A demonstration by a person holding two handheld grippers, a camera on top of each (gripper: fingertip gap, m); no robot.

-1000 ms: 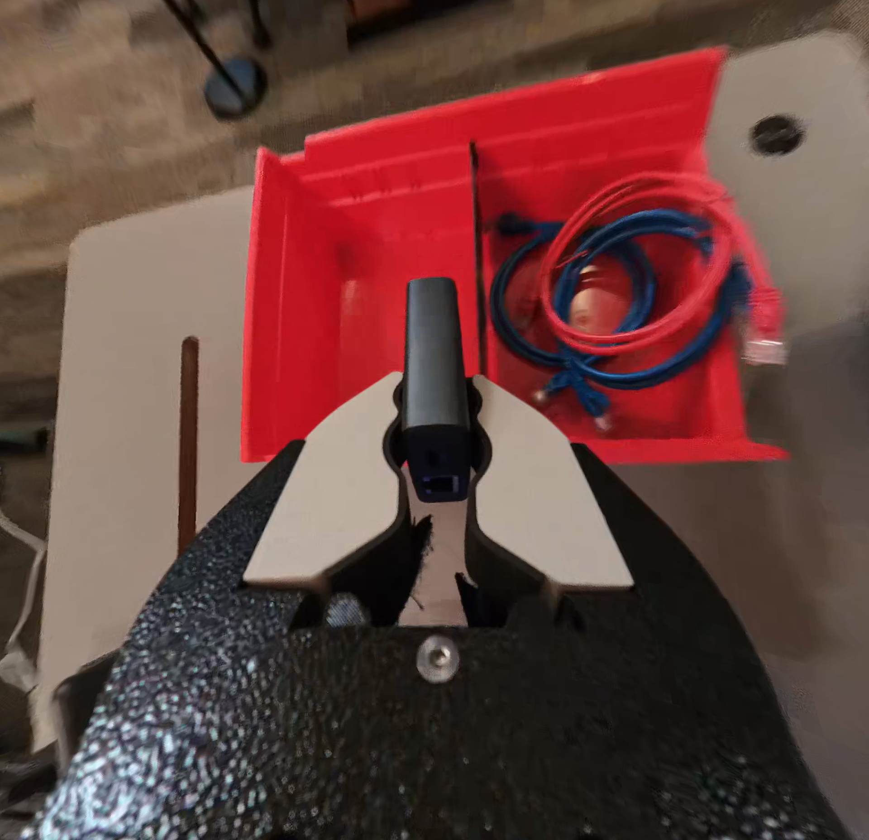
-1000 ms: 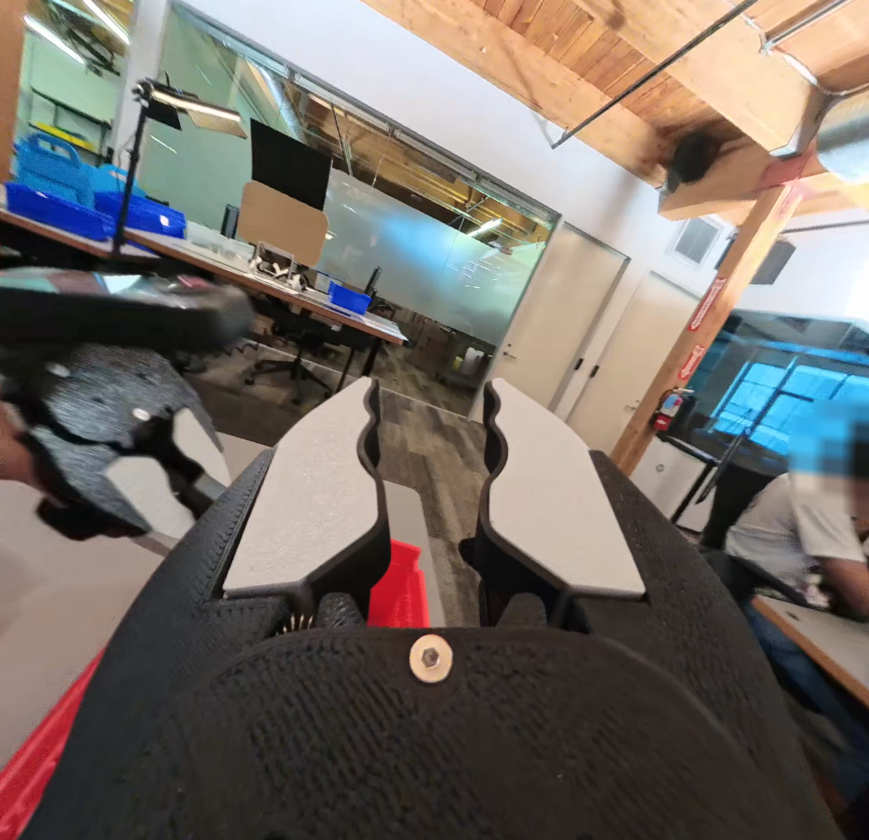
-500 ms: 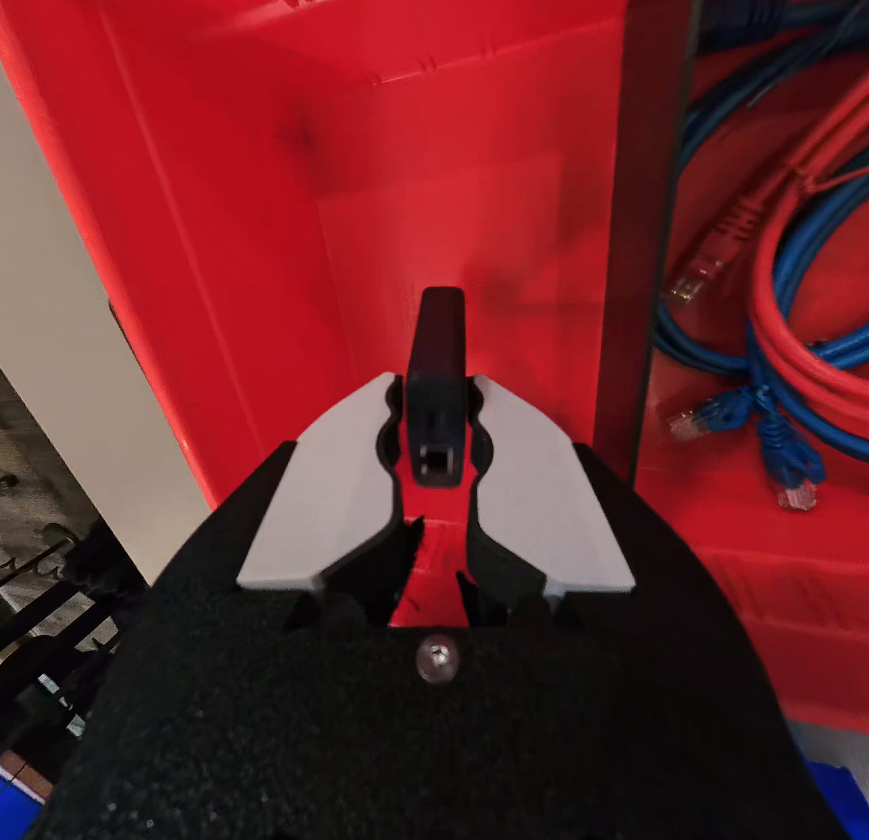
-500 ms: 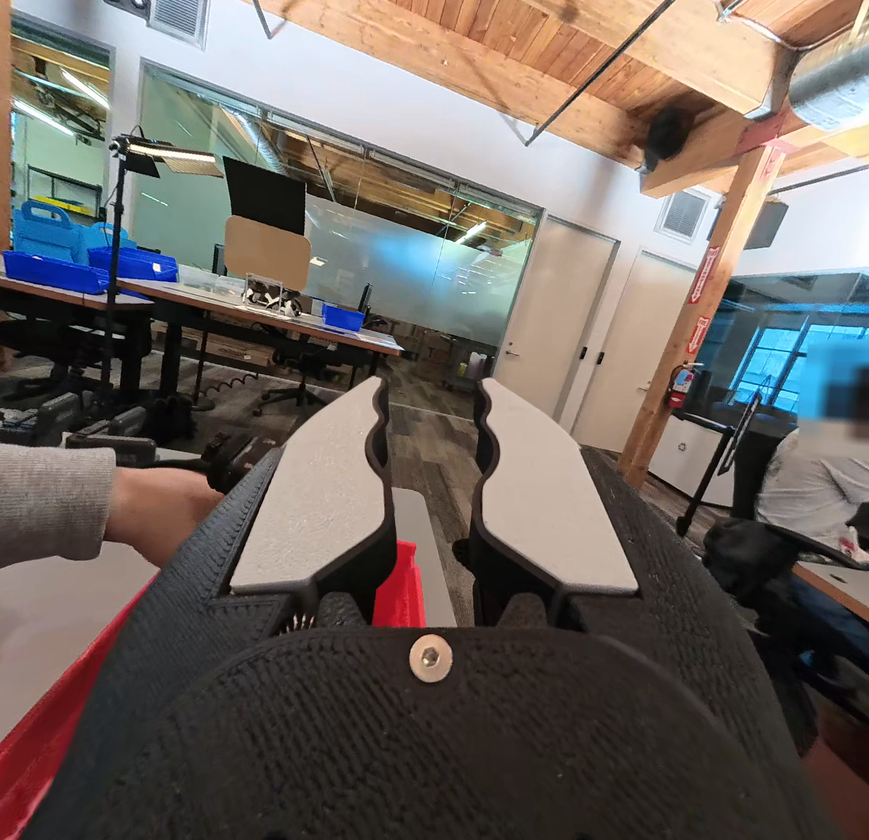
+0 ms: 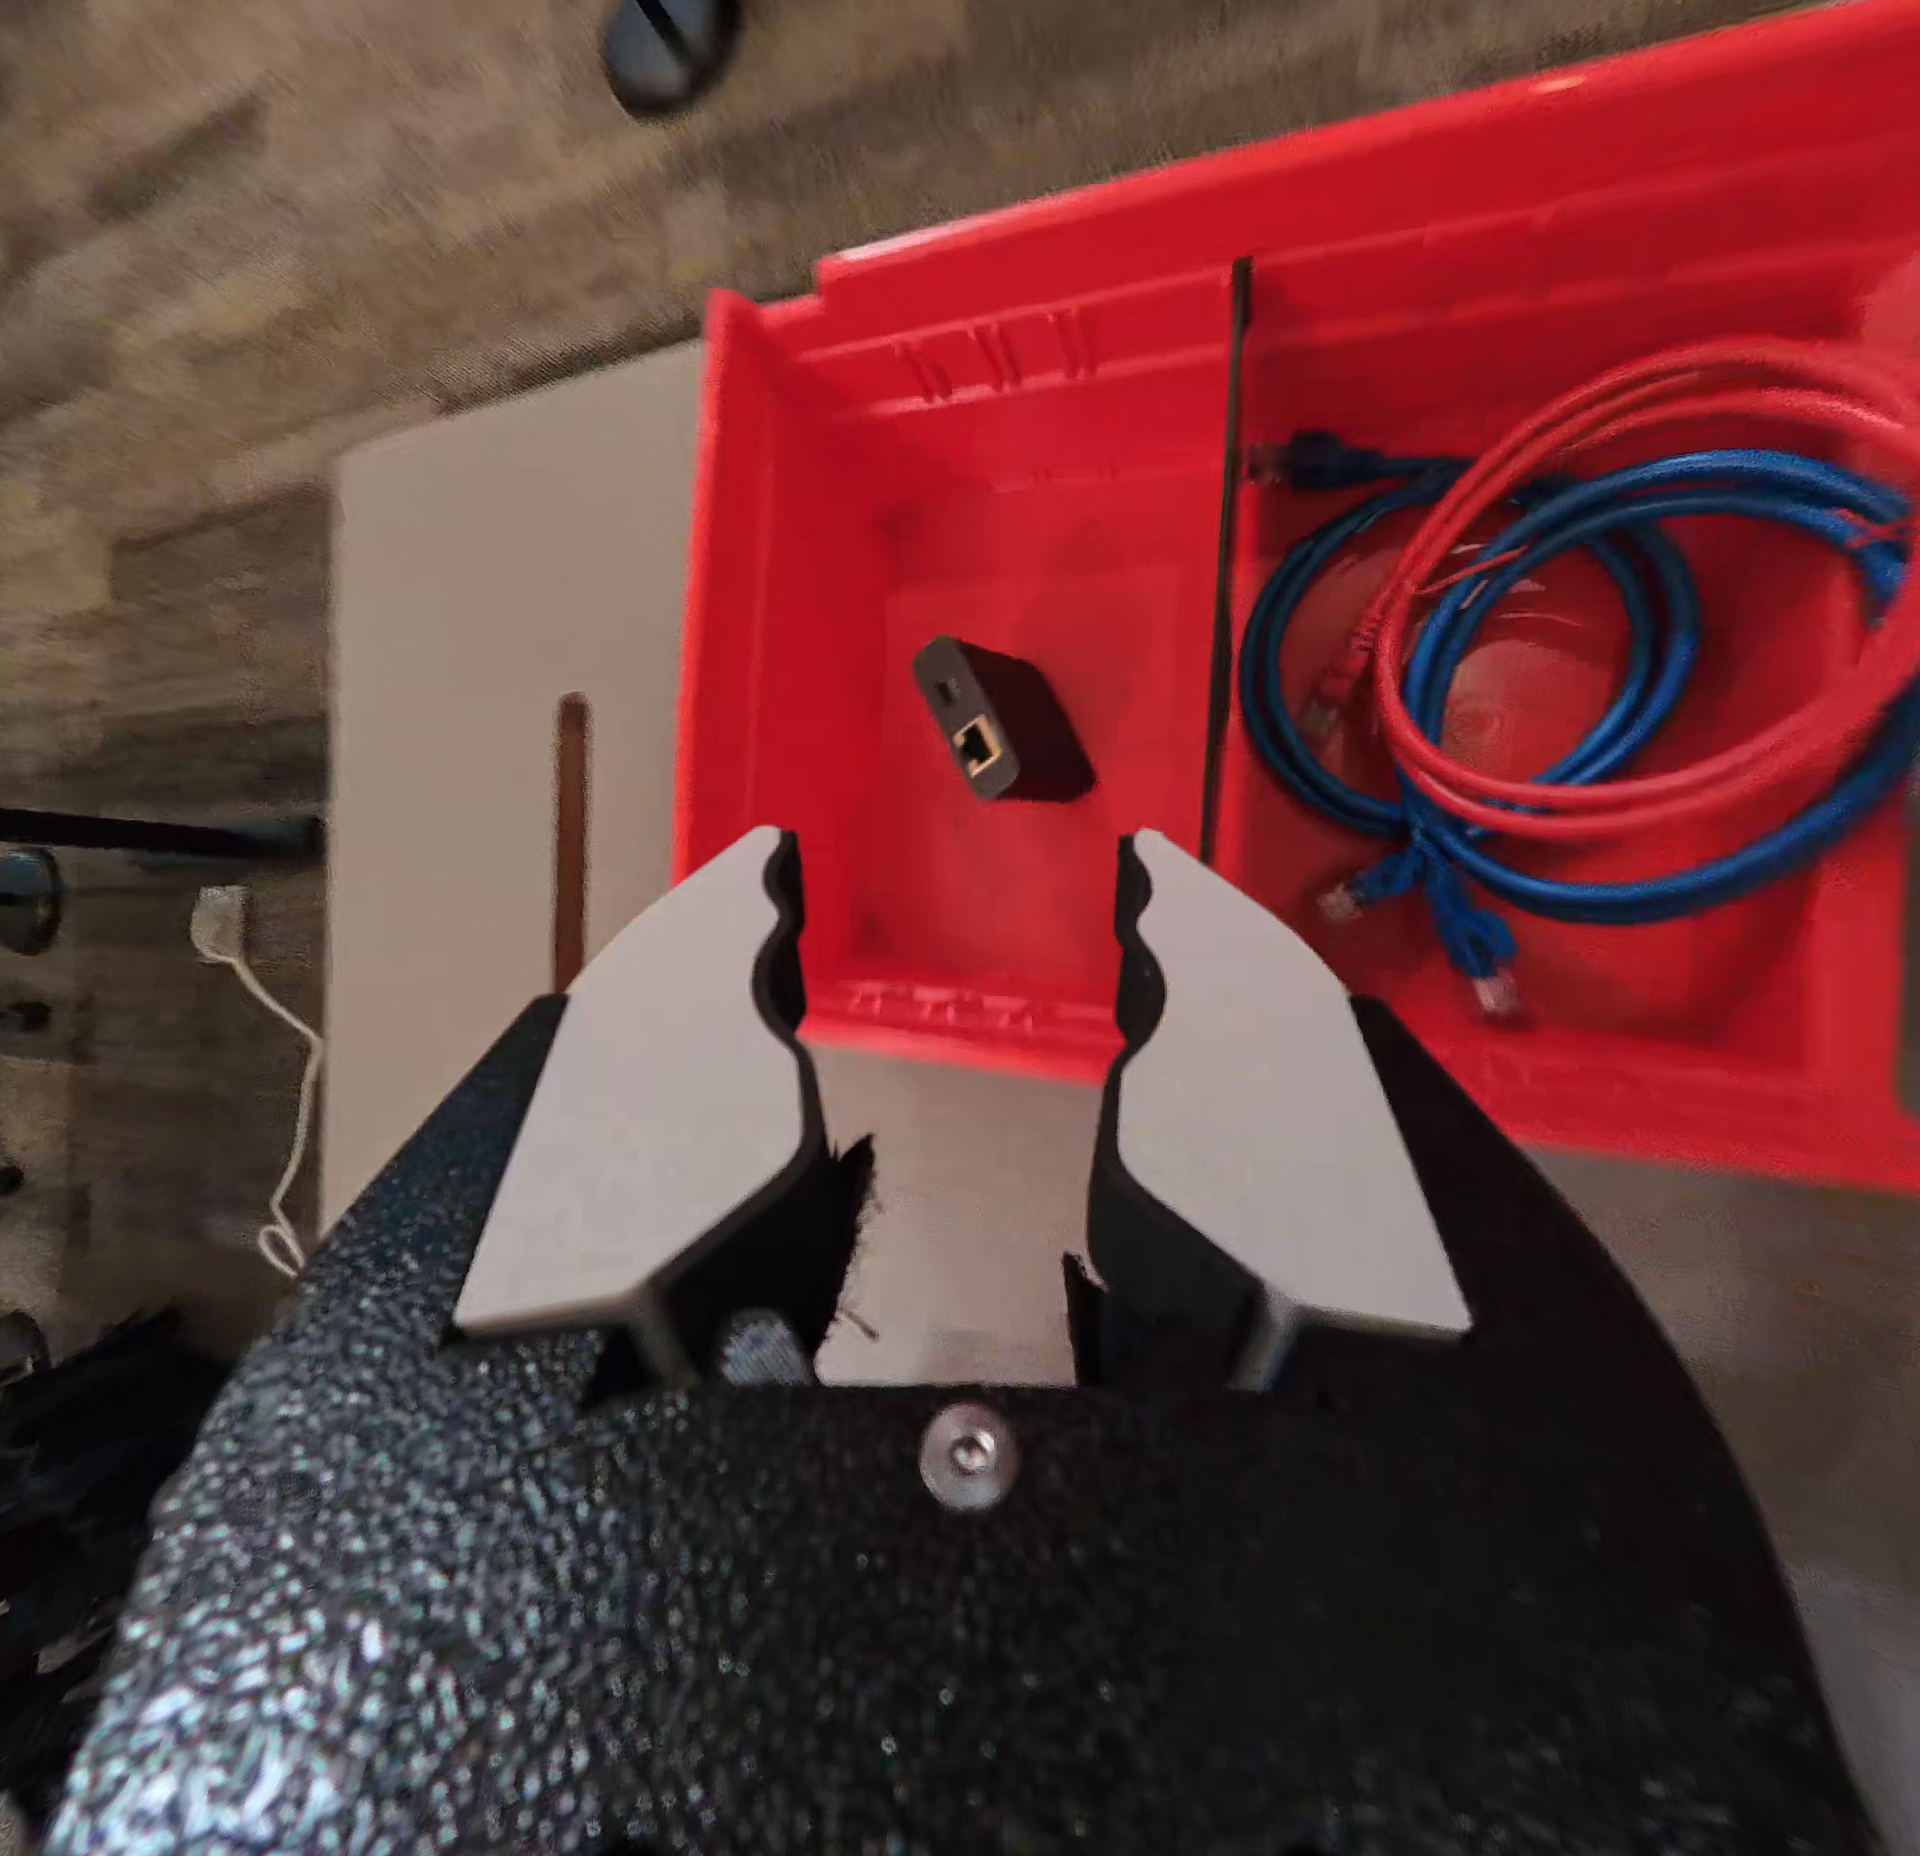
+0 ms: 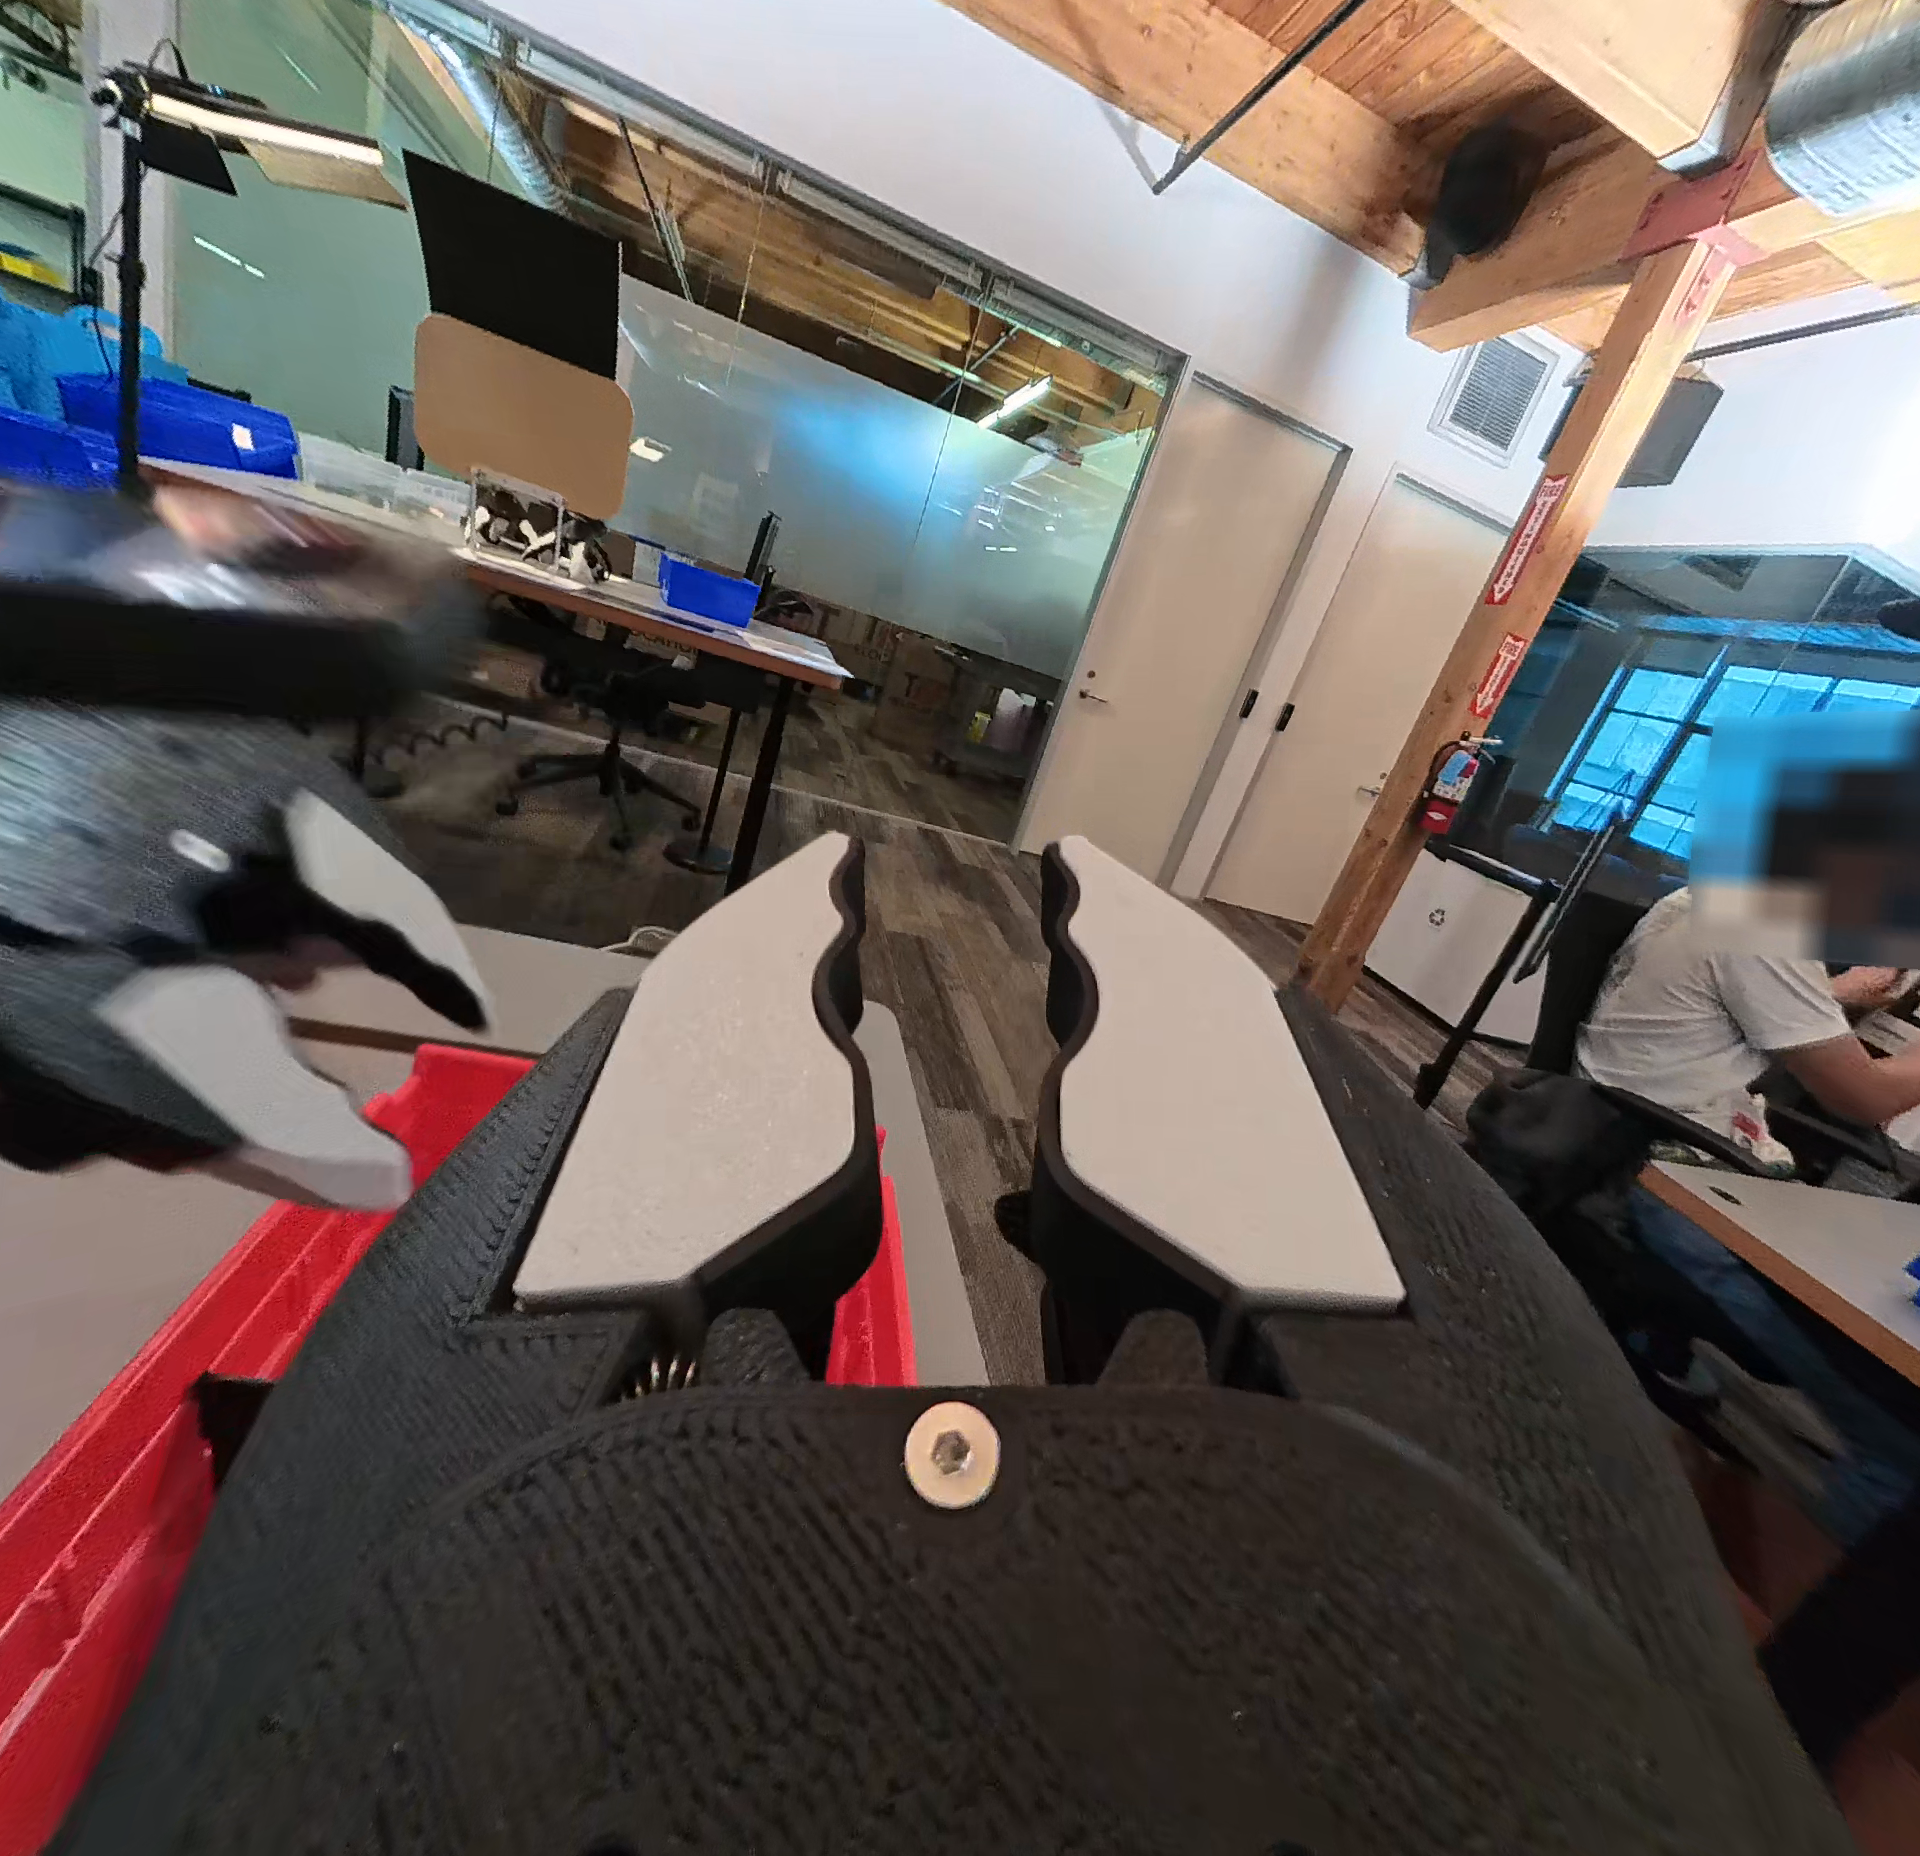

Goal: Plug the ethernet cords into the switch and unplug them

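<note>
Bin [image 5: 1351, 248]: black adapter [image 5: 1003, 720] L side, cables [image 5: 1558, 715] R. L tongs [image 5: 961, 850] wide; R tongs [image 6: 951, 861] narrow, empty.

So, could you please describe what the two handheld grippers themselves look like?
Both match. The left gripper has a black, speckled, rough-textured body, two flat light-grey fingers with wavy black inner edges, and a silver hex screw at centre. The right gripper has the same build, with ribbed printed layers. No cables show.

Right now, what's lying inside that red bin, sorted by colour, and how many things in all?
Black: 1, the small adapter in the red bin's left compartment.
Blue: 1 coiled blue cable, right compartment; it may be more than one.
Red: 1 coiled red cable, same compartment.
Total: 3
</note>
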